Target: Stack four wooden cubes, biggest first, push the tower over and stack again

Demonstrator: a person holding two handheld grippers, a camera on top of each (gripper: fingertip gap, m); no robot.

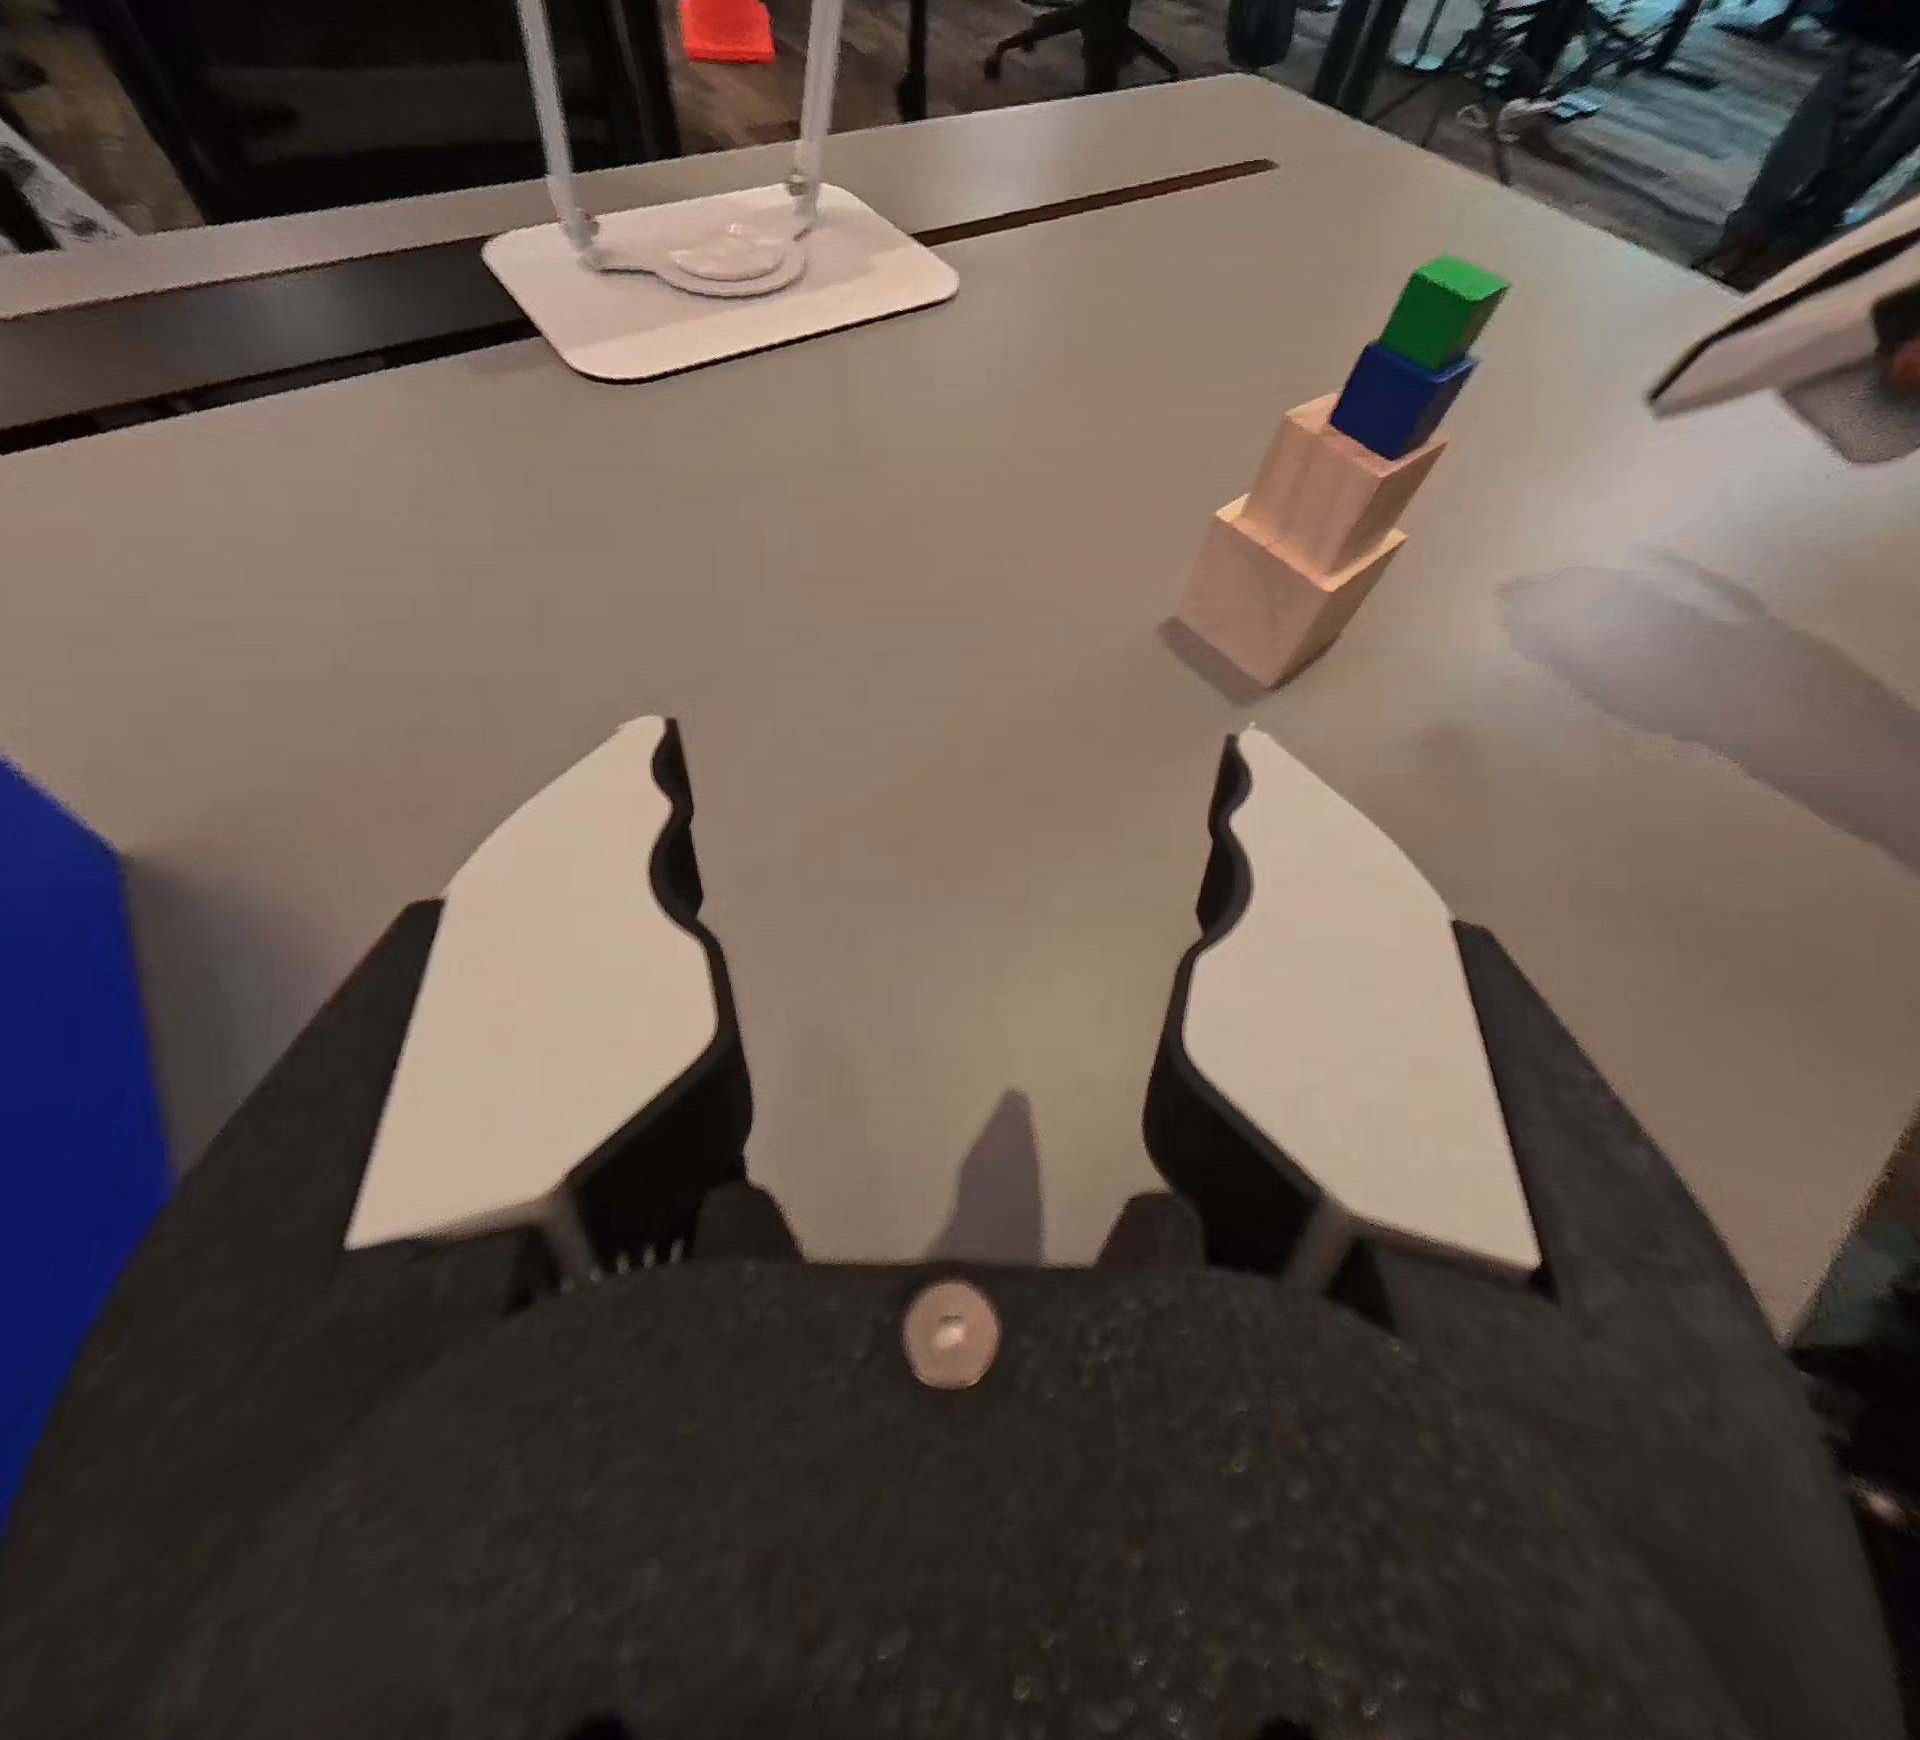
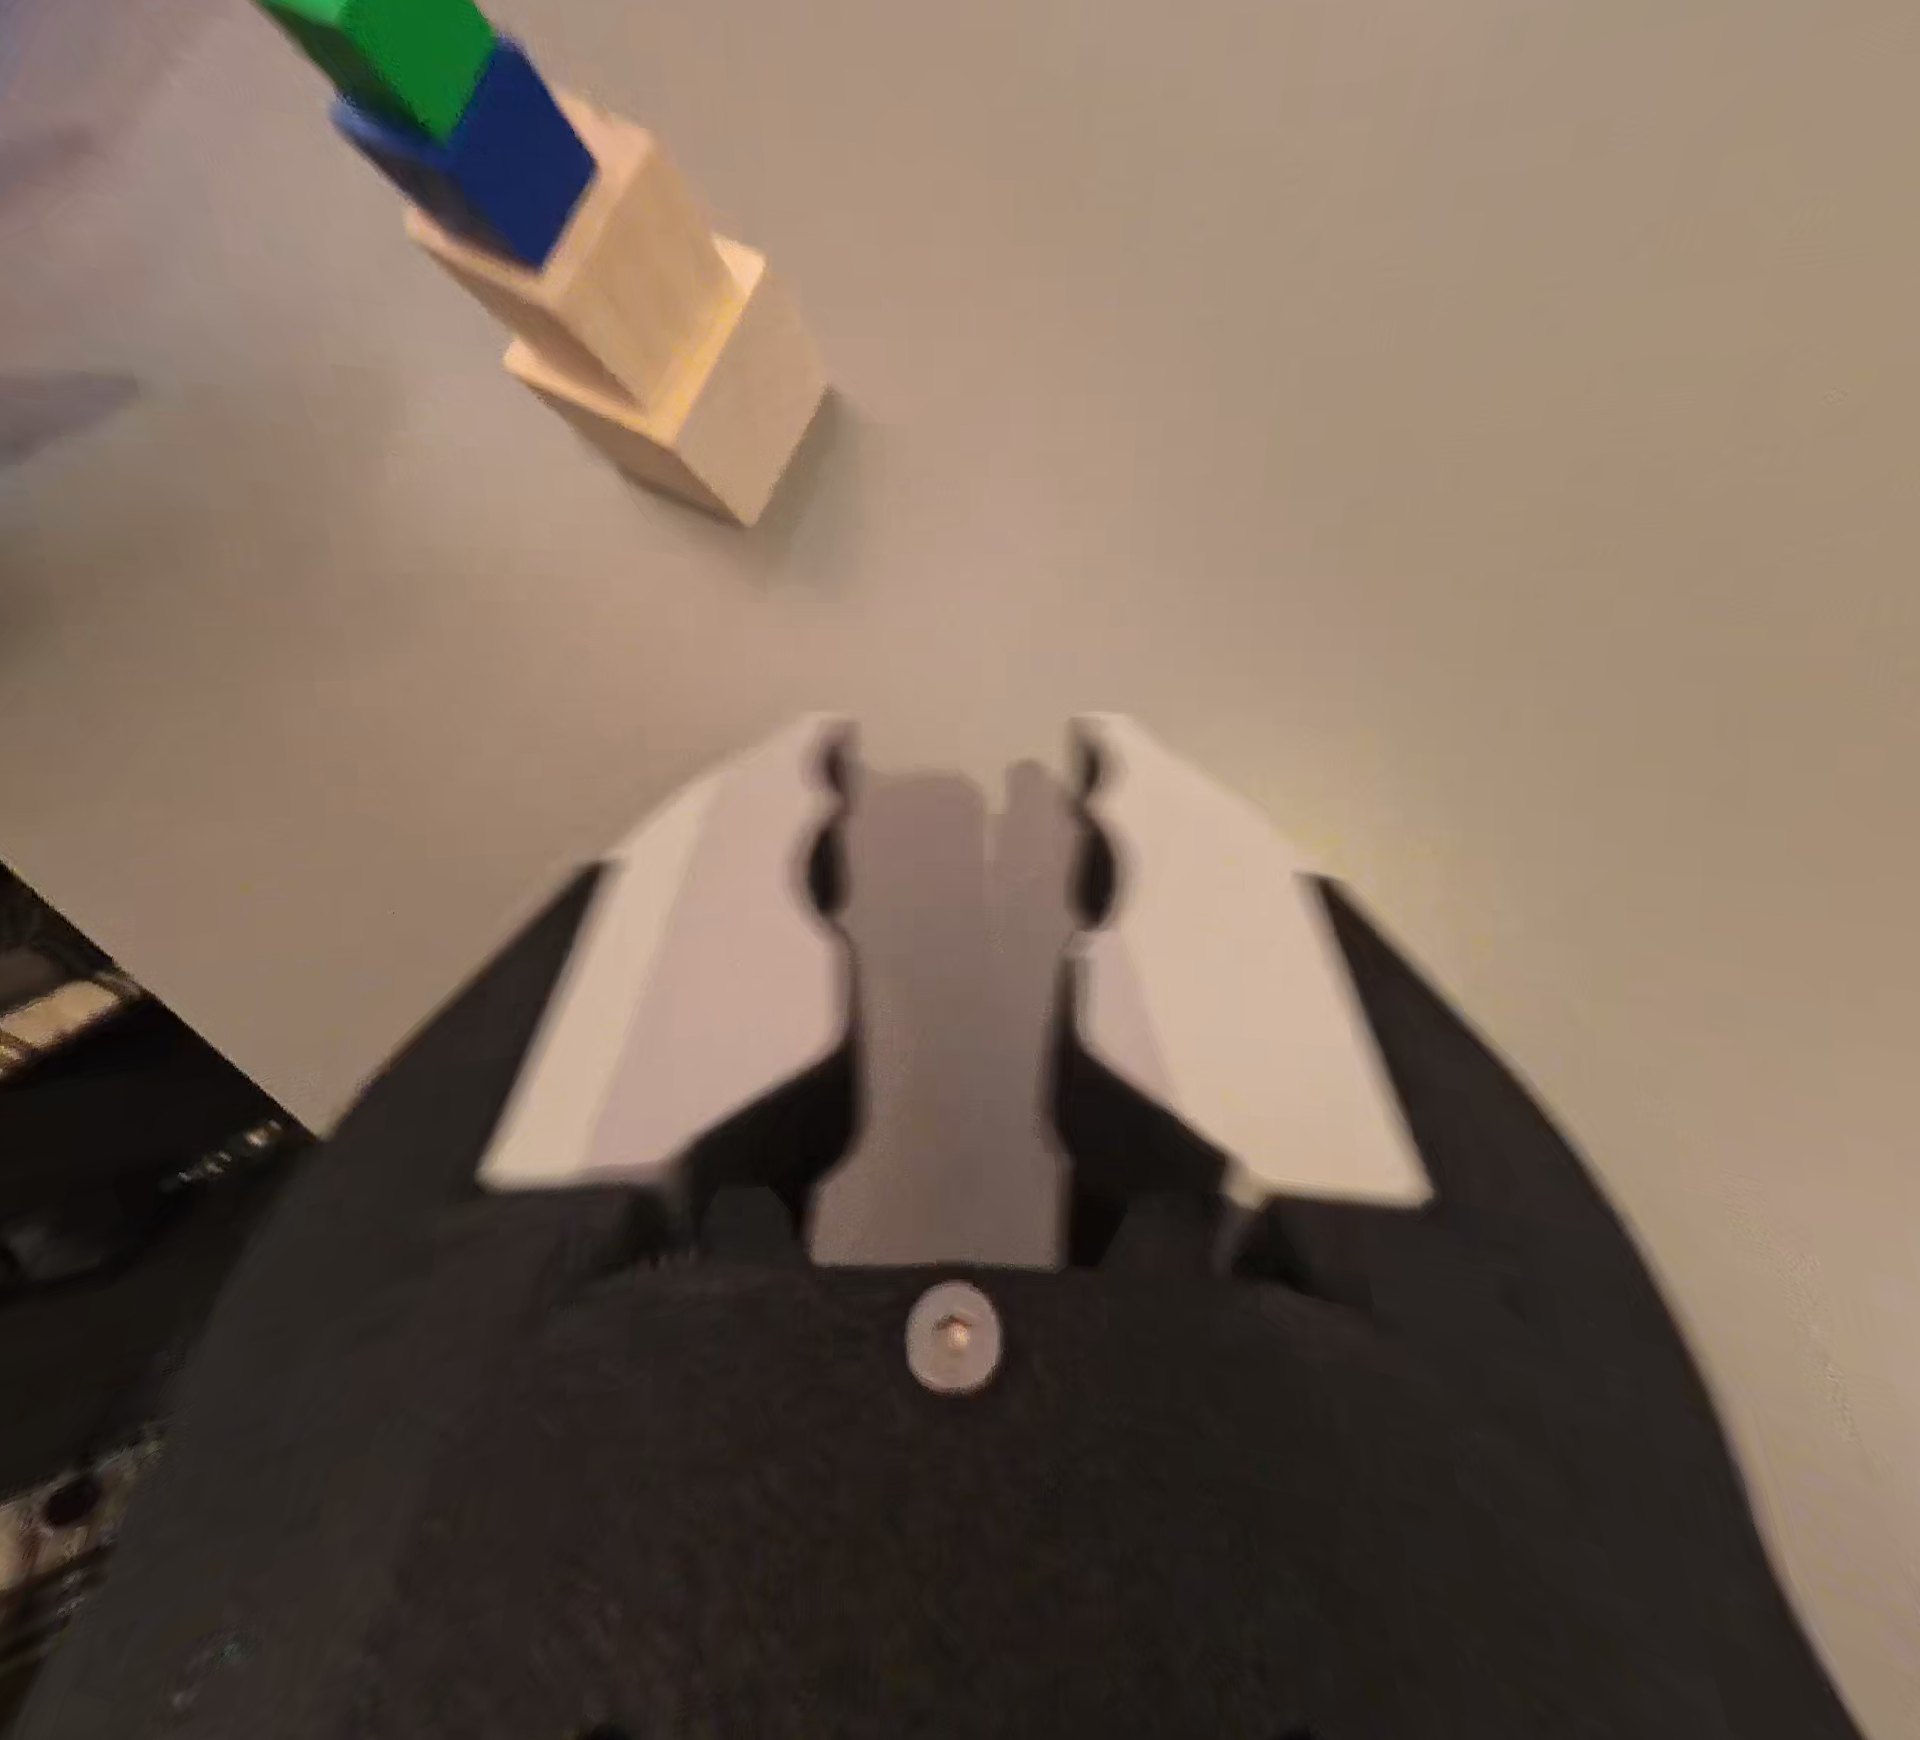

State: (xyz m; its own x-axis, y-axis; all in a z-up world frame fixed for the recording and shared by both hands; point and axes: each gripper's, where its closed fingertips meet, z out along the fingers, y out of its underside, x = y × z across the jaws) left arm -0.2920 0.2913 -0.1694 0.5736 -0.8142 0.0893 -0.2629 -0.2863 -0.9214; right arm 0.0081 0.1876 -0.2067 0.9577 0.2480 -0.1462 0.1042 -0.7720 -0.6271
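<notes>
- Now the tower stands whole on the grey table (image 1: 727,547): large pale cube (image 1: 1283,594), smaller pale cube (image 1: 1335,485), blue cube (image 1: 1392,402), green cube (image 1: 1444,314) on top
- left gripper (image 1: 951,755) gapes wide, empty, well apart from it
- right gripper (image 2: 961,745) narrowly parted, empty, near it

**Four-cube tower standing, left gripper empty**

The left gripper (image 1: 951,734) hangs over the grey table (image 1: 727,568), jaws wide apart with nothing between them. Off to the right stands the tower: biggest plain wooden cube (image 1: 1273,594) at the bottom, smaller plain wooden cube (image 1: 1335,485) on it, then the blue cube (image 1: 1387,402), green cube (image 1: 1439,314) on top. A white stand base (image 1: 862,277) sits at the far edge, well apart.
</notes>
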